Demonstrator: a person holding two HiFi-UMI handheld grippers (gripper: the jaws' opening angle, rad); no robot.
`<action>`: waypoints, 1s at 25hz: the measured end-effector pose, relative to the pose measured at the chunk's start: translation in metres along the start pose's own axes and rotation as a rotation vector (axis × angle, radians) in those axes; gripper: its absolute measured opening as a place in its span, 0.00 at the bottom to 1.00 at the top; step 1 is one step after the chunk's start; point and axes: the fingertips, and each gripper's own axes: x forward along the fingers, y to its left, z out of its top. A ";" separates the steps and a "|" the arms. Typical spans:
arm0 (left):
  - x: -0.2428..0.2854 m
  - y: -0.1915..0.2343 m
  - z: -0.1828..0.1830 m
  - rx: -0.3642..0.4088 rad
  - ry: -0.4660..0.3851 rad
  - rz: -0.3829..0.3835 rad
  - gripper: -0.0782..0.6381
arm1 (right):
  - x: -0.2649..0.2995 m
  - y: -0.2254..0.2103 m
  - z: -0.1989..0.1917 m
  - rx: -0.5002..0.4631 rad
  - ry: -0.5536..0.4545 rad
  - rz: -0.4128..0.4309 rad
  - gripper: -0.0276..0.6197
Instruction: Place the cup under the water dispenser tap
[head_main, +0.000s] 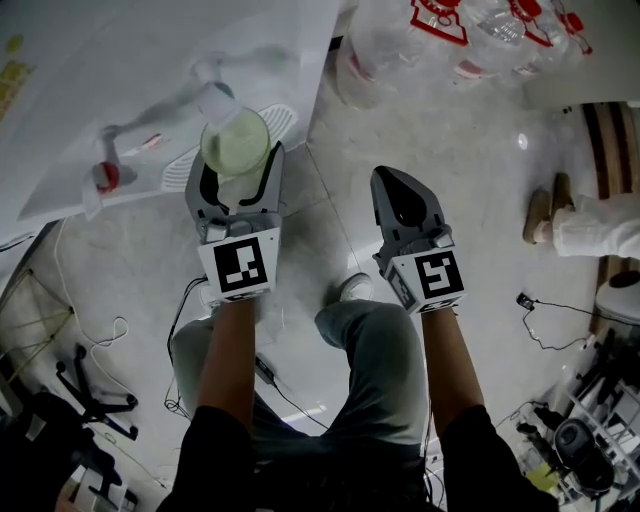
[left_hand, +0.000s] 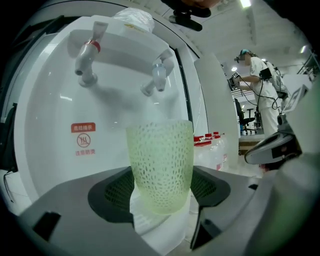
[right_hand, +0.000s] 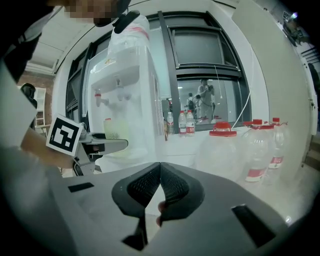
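A pale green, dimpled translucent cup (left_hand: 161, 165) stands upright between the jaws of my left gripper (left_hand: 161, 192), which is shut on it. In the head view the cup (head_main: 236, 143) hangs in front of the white water dispenser (head_main: 150, 90), just above its drip tray (head_main: 272, 122). The dispenser's red-tagged tap (left_hand: 86, 62) and its second tap (left_hand: 157, 76) sit higher than the cup's rim, the second one almost straight over it. My right gripper (head_main: 405, 205) hangs to the right over the floor, jaws shut and empty (right_hand: 158, 187).
Several large clear water bottles with red caps (head_main: 470, 30) stand on the floor right of the dispenser. Cables (head_main: 95, 330) lie on the tiled floor at left, gear and a chair base at the lower corners. Another person's legs (head_main: 590, 225) are at the right edge.
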 end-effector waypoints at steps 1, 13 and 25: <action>0.002 0.000 -0.001 0.012 0.006 0.001 0.60 | 0.001 -0.002 -0.002 0.004 0.000 -0.002 0.06; 0.020 0.000 -0.013 0.083 0.128 0.046 0.60 | 0.008 -0.014 -0.017 0.045 0.020 -0.001 0.06; 0.025 -0.001 -0.021 0.054 0.205 0.023 0.62 | 0.006 -0.019 -0.023 0.052 0.071 0.009 0.06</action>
